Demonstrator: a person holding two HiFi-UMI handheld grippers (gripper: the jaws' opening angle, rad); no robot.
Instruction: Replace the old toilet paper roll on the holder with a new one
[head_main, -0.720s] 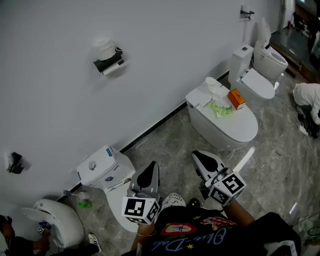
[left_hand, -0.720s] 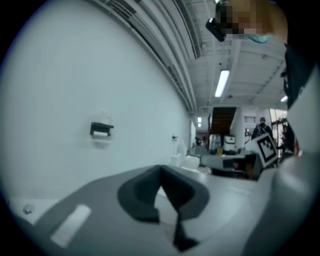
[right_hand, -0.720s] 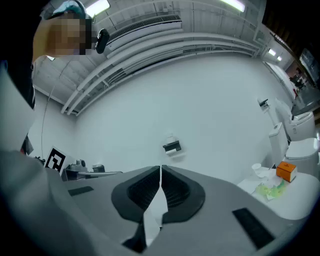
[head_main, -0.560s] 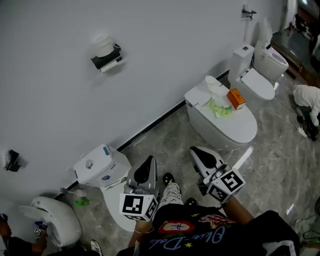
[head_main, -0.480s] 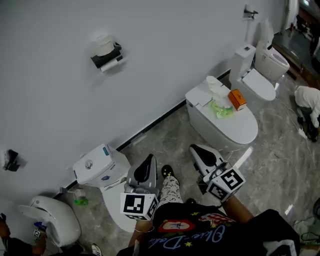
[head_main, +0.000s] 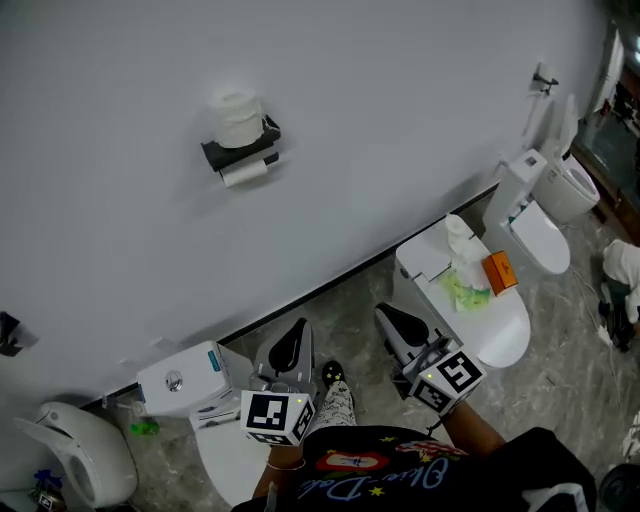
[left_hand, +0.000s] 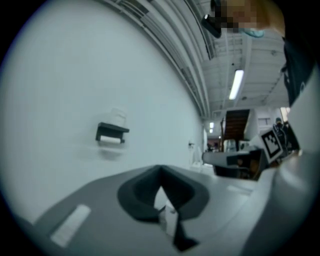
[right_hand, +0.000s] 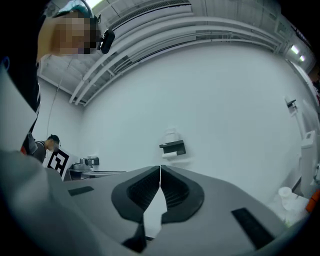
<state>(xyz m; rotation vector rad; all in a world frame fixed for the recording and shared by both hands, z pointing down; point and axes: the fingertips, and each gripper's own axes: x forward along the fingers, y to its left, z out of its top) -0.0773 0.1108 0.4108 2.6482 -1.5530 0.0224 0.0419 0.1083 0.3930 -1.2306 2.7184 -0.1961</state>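
Note:
A black wall holder (head_main: 240, 152) hangs on the white wall, with a full white roll (head_main: 239, 118) standing on its top shelf and a thin, nearly used-up roll (head_main: 243, 173) on its bar below. The holder (left_hand: 111, 132) also shows far off in the left gripper view, and the holder (right_hand: 173, 147) in the right gripper view. My left gripper (head_main: 294, 333) and right gripper (head_main: 385, 313) are both shut and empty, held level near my body, well short of the wall.
A white toilet (head_main: 506, 343) at right carries a paper cup, an orange box (head_main: 499, 271) and green cloth on its lid. Another toilet (head_main: 552, 225) stands further right. A cistern (head_main: 180, 378) and toilet (head_main: 70, 450) are at lower left. Marble floor lies between.
The view has swung: the wall holder now sits nearer the picture's centre and the toilets have slid right. Both grippers stay shut and keep their places before my body.

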